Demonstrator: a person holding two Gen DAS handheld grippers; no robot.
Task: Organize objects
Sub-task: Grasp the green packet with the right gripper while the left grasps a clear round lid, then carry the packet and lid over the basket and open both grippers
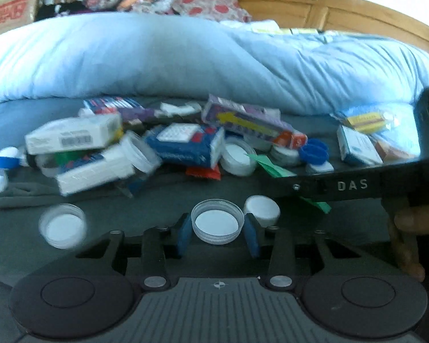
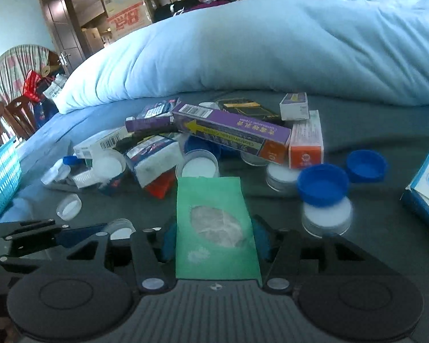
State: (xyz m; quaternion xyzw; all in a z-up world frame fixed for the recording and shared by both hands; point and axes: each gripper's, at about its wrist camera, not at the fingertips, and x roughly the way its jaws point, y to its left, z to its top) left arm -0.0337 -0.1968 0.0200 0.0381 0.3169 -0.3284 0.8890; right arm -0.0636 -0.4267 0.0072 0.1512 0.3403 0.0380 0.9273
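Both grippers sit low over the dark bedsheet (image 2: 371, 120), each closing around one small item.

Right gripper (image 2: 214, 237) has its blue pads at both long edges of a green packet (image 2: 214, 223): flat, light, limp, best pinched across its width. Left gripper (image 1: 218, 227) brackets a clear lid (image 1: 217, 225) lying open side up; thin, stiff, slippery plastic, best held at the ribbed rim. Whether either grip is firm, I cannot tell.

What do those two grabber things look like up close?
Both look alike: a ribbed grey base with two round black discs, black linkage bars with silver rivets, and blue finger pads. The left gripper and right gripper match. In the left wrist view, the right one's black side bar reads "DAS".
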